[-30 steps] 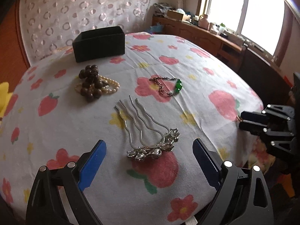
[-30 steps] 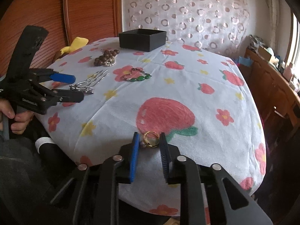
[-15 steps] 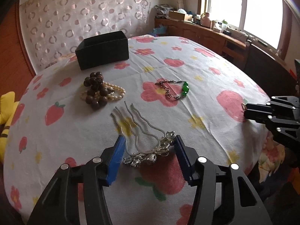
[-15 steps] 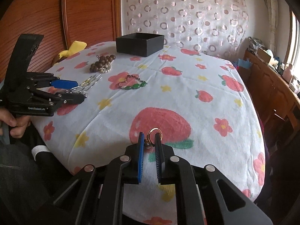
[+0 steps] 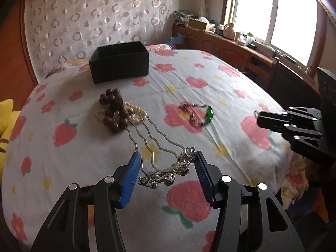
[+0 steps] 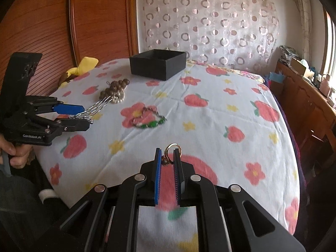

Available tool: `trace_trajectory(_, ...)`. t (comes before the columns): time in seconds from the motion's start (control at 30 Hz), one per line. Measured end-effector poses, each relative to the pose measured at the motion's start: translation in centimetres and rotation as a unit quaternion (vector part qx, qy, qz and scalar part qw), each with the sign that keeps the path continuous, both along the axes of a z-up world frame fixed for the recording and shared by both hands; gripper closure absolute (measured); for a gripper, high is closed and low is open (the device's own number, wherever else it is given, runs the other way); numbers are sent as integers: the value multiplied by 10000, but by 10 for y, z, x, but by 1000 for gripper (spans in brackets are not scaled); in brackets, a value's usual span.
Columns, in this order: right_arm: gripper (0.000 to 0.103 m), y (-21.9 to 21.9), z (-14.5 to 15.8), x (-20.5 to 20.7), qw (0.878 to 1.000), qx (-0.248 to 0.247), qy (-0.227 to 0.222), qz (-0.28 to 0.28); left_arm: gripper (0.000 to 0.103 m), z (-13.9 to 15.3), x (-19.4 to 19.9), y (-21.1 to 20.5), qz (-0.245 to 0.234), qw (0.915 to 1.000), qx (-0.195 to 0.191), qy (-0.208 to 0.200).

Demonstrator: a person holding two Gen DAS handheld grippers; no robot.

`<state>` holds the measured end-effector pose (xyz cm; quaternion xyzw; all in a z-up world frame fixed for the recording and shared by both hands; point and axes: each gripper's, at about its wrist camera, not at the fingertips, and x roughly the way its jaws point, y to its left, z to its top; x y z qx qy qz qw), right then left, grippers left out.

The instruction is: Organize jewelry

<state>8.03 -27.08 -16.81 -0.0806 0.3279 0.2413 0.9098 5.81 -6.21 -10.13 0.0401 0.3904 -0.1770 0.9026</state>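
Observation:
My left gripper is shut on the ornate head of a silver hair comb, whose wavy prongs point toward the bead pile. The right wrist view shows that gripper holding the comb just above the cloth. My right gripper is shut on a gold ring that sticks up between its pads; it appears at the right of the left wrist view. An open black box stands at the far side of the bed. Brown beads, pearls and a green-stone chain bracelet lie on the cloth.
Everything lies on a white bedspread printed with strawberries and flowers. A yellow plush toy sits at the far left edge. A wooden sideboard with clutter runs under the window on the right. A person's hand grips the left tool.
The left jaws closed from wide open onto the comb's head and raised it a little. The right jaws closed on the ring and lifted it off the cloth, moving toward the box.

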Motion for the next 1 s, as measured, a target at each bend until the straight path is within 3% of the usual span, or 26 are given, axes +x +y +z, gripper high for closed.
trace_trajectory(0.43,91,43,40,64,9987,70,-305,403,52,35,48,13,77,9991,-39,-407)
trace_trajectory(0.73,91,73,62,120,9970,147,-394,650,52,49,109,32,275,9983,-118,-495)
trace_trajectory(1.0,90,100,70,187,9956,299,-180,866,52,64,177,45,351,9979,-202,-514)
